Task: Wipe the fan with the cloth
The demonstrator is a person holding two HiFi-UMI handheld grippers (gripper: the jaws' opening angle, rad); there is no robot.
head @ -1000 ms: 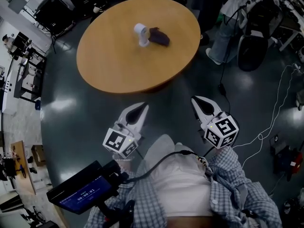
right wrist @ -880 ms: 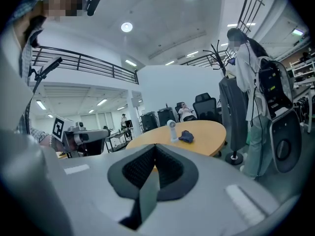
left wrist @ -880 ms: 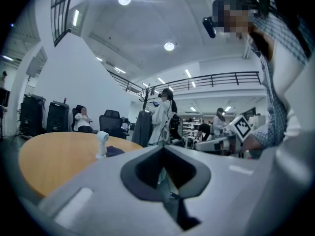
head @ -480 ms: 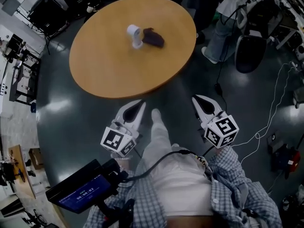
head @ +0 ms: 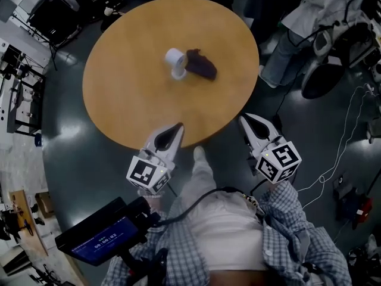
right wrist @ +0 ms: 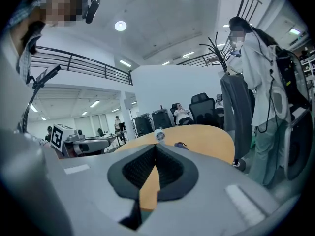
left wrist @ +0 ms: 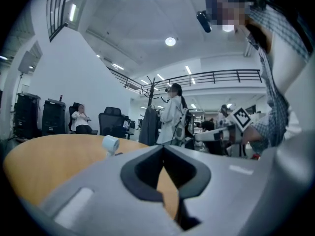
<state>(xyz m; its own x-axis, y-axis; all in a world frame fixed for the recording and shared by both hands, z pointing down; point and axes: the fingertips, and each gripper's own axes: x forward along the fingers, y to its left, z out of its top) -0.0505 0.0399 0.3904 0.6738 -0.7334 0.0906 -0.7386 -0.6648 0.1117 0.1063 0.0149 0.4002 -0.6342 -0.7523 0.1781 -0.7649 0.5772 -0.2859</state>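
A small white fan (head: 175, 61) stands near the middle of the round wooden table (head: 131, 94), with a dark purple cloth (head: 201, 64) lying bunched just to its right. My left gripper (head: 178, 127) is shut and empty, its tips just over the table's near edge. My right gripper (head: 243, 119) is shut and empty too, level with the near right edge. Both are well short of the fan. The fan (left wrist: 111, 143) shows small in the left gripper view. In the right gripper view the fan (right wrist: 159, 135) and cloth (right wrist: 180, 145) sit far ahead on the table.
A person (head: 309, 22) stands past the table's right side beside a dark chair (head: 324, 79). Cables (head: 345, 142) trail over the dark floor at right. Black equipment cases (head: 53, 14) stand at the far left. A tablet (head: 98, 237) hangs at my waist.
Both grippers have moved forward from over the floor to the table's near edge. The table, fan and cloth now sit closer in the head view. Both stay shut.
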